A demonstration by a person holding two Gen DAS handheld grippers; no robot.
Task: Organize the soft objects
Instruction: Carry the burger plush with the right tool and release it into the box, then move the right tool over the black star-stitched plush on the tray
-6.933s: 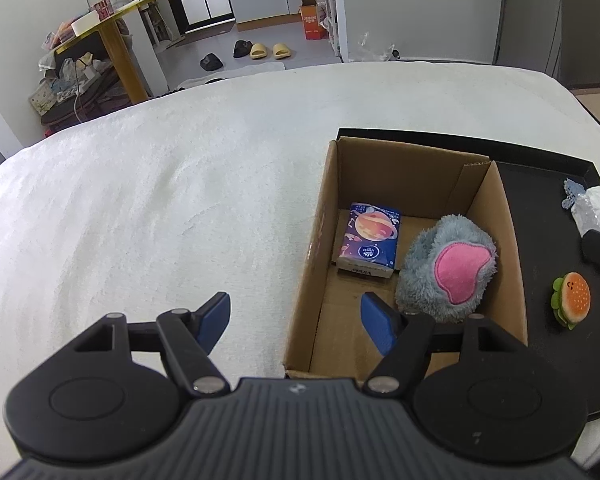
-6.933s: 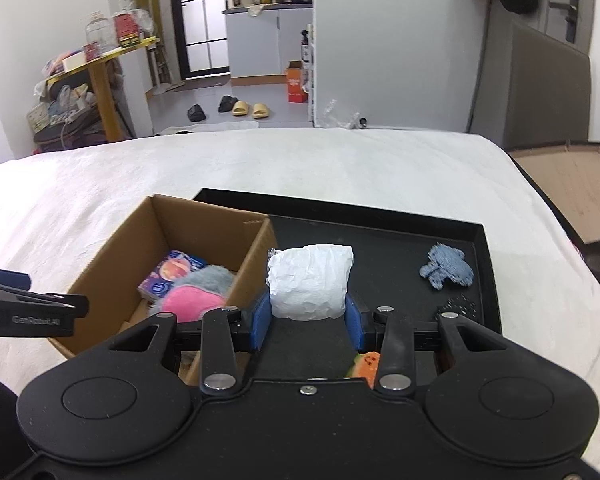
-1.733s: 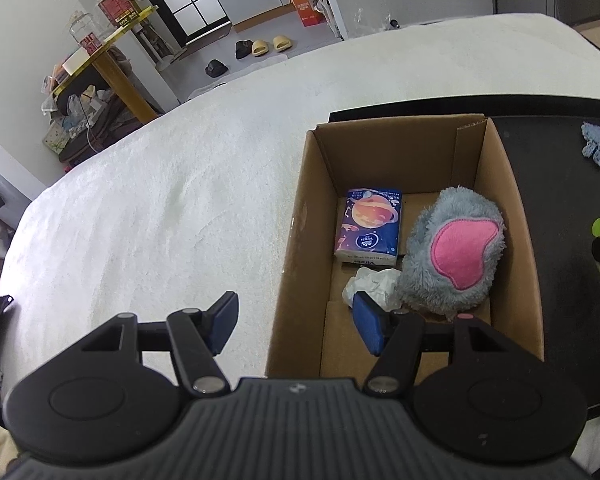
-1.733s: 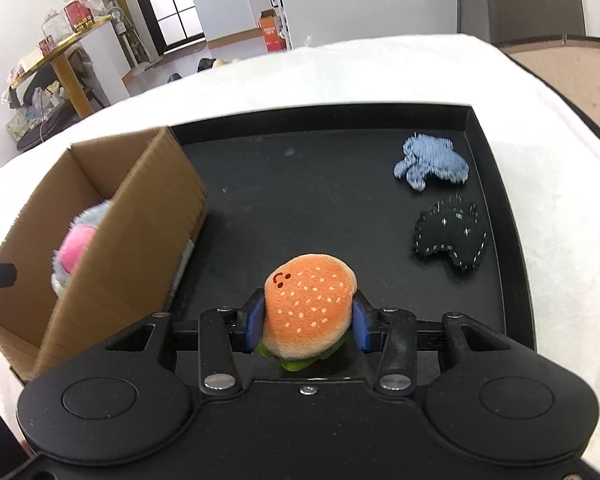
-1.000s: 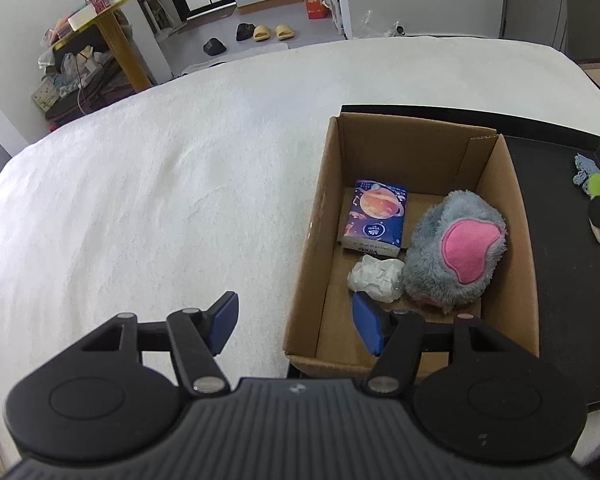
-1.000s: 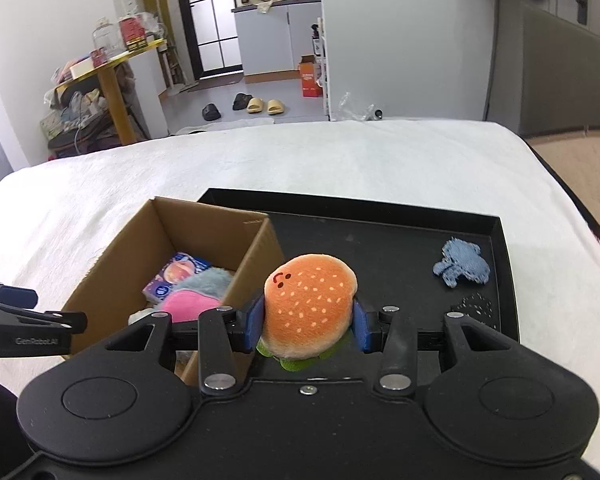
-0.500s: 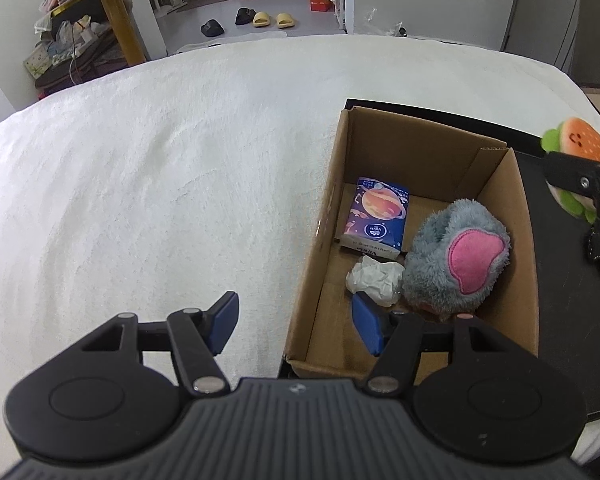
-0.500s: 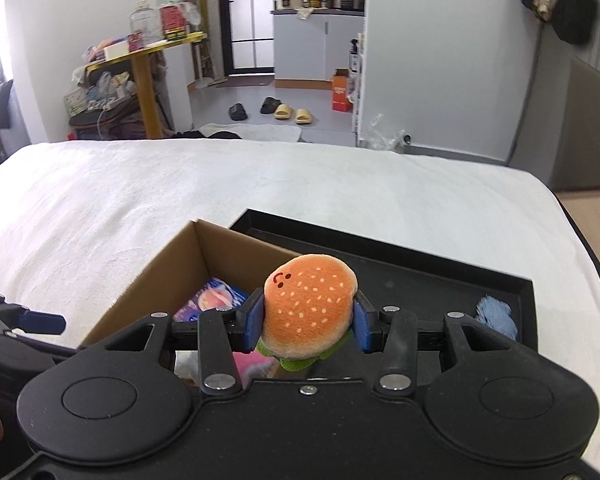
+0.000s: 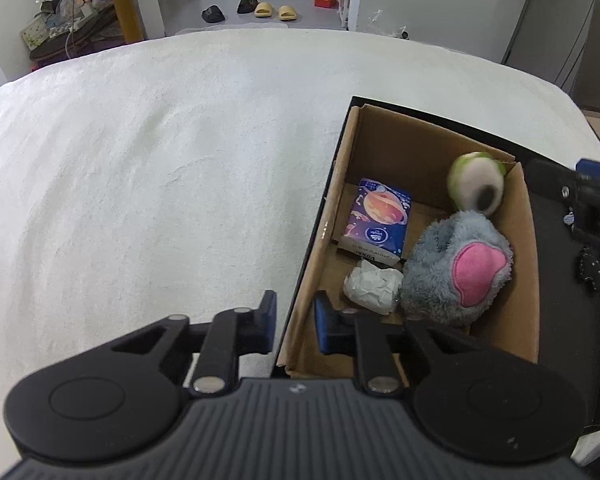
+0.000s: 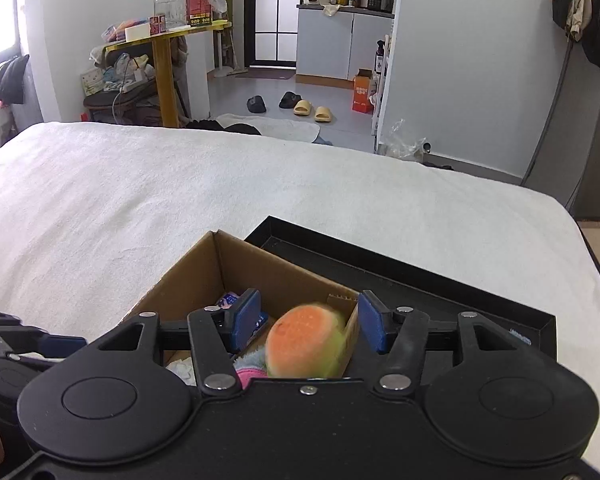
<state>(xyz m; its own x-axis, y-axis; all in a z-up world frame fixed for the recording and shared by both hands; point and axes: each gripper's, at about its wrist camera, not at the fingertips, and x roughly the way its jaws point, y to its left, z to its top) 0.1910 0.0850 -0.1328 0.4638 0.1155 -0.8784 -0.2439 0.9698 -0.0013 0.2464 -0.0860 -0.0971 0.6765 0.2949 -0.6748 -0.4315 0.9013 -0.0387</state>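
White bed [image 9: 140, 160]; left fingers [image 9: 269, 320] clenched astride box wall [image 9: 300, 300]; right fingers [image 10: 246, 320] released.

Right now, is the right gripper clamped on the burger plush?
No: the right gripper has opened, and the burger plush is blurred, clear of both pads.

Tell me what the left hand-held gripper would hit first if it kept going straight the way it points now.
Most likely the near left wall of the cardboard box. The left hand-held gripper straddles that wall with its jaws nearly shut, one finger outside over the white bedcover, one inside. Depth is unclear; the wall may already be pinched.
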